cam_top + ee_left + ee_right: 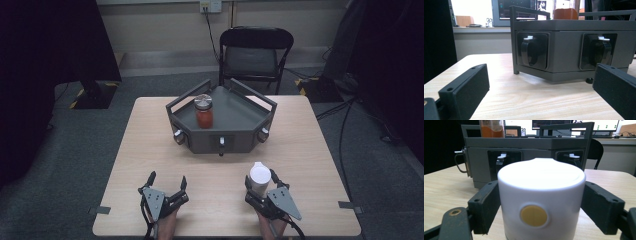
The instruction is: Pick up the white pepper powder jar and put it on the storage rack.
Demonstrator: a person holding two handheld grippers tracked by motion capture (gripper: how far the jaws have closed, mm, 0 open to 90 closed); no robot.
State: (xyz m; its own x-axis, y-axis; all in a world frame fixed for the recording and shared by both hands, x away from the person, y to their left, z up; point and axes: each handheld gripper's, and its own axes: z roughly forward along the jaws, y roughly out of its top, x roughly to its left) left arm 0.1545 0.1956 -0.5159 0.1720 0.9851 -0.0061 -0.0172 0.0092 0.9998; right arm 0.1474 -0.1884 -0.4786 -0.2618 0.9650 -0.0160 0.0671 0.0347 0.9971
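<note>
My right gripper [260,179] is shut on a white cylindrical container [260,175] near the table's front right. In the right gripper view the jaws press both sides of the white container [541,202], which has a yellow dot on its wall. My left gripper [167,178] stands open over the front left of the table, nothing between its jaws. Beyond both sits a grey angular stand [235,117] with railings. A jar [204,112] of orange-red contents with a metal lid stands on its left part.
The stand's front faces carry knobs [221,142] with white markers, seen close in the left gripper view [528,50]. A black folding chair [255,52] stands behind the wooden table [150,150]. Cables lie on the floor at right.
</note>
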